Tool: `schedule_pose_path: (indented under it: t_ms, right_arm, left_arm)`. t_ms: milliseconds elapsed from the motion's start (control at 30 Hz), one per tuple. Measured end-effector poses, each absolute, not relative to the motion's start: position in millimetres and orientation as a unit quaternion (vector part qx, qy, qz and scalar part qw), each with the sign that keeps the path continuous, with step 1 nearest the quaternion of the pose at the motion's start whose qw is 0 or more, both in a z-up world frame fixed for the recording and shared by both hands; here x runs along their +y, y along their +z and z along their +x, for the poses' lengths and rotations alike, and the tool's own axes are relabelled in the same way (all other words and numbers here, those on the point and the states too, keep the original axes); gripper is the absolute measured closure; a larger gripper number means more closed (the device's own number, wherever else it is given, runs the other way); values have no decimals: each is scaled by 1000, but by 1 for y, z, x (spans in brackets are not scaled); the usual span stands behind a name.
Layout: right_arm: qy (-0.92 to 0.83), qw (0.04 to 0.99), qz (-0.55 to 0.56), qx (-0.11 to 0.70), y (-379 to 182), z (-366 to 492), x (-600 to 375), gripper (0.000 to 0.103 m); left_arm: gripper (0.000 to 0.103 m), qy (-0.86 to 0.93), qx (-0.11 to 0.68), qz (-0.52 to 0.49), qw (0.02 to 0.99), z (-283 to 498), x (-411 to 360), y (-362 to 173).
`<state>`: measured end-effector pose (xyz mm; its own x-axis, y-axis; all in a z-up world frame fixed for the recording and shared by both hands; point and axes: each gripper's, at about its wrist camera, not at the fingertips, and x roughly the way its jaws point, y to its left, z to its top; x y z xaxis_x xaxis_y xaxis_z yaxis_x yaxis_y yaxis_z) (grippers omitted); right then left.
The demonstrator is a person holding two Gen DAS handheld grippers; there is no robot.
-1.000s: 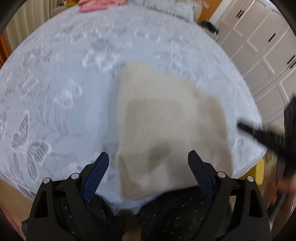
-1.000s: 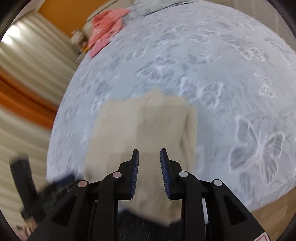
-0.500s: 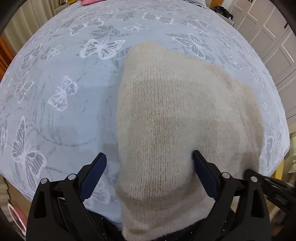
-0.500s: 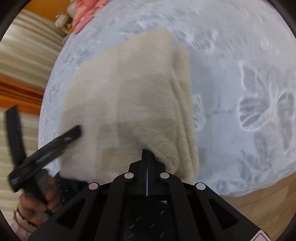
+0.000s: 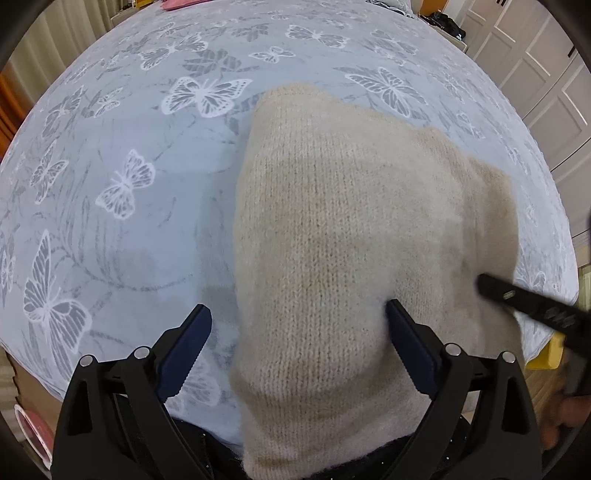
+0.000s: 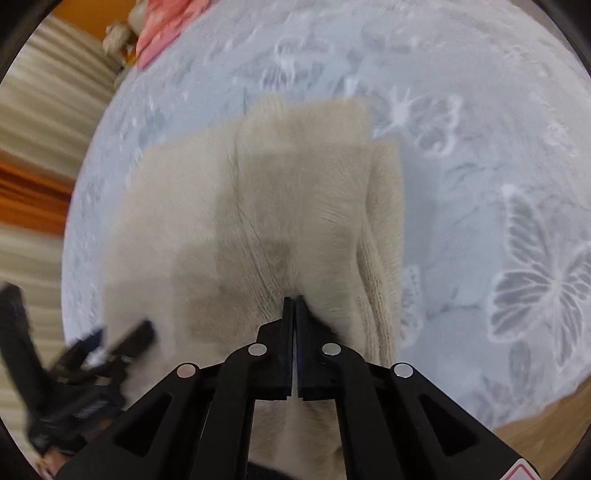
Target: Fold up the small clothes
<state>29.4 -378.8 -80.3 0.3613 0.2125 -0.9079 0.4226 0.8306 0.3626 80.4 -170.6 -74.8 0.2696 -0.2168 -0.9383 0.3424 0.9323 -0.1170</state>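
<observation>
While lying folded on the butterfly bedspread (image 5: 129, 240), fills the middle of both views as a beige knitted sweater (image 5: 351, 240), with the thick layered edge at 3 o'clock in the right wrist view.

As for the left gripper (image 5: 298, 308): released, with jaws wide apart and just been opening. Straddles the near part of the sweater at 6 o'clock, one finger over bare bedspread at 7 o'clock, the other touching the knit at 5 o'clock, without squeeze.

As for the right gripper (image 6: 293, 299): grasping a small pinch of the sweater at 6 o'clock of its own view. Just been closing, then eased a hair apart, with only a thin slit between the jaws. Wrinkles of knit pulled toward the tips.

Far off at 11 o'clock, pink clothes (image 6: 159, 33).
</observation>
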Motion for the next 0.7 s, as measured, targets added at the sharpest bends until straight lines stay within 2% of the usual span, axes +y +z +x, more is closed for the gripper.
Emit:
schedule_pose_path:
  t_ms: [133, 200, 267, 333, 367, 433, 500, 567, 633, 700]
  right_arm:
    - [-64, 800, 247, 542, -48, 16, -364, 95]
    - [-67, 785, 229, 571, -68, 21, -363, 95]
    - [-68, 767, 241, 590, -103, 27, -368, 101]
    - [-73, 764, 268, 582, -100, 28, -375, 102]
    - [-79, 765, 276, 577, -92, 27, -377, 101]
    - [-80, 777, 277, 560, -74, 23, -376, 94]
    - [-82, 793, 262, 544, -54, 12, -371, 93]
    - [-89, 800, 248, 538, -46, 1, -369, 86]
    - [-98, 797, 245, 543, -49, -5, -371, 52]
    - [-113, 787, 246, 554, -58, -12, -376, 46]
  left_arm:
    - [12, -184, 574, 38, 797, 77, -165, -64]
    - [12, -183, 572, 37, 798, 71, -162, -61]
    - [12, -180, 577, 41, 796, 67, -162, -64]
    - [12, -177, 581, 48, 793, 63, -162, -67]
    - [12, -177, 578, 53, 795, 60, -161, -65]
    - [12, -180, 572, 55, 798, 55, -158, -58]
    - [12, -182, 567, 58, 801, 52, -155, -52]
    - [12, -183, 565, 61, 802, 49, -151, -48]
    - [12, -185, 566, 52, 802, 47, -145, -47]
    - [11, -190, 574, 15, 796, 49, -133, -50]
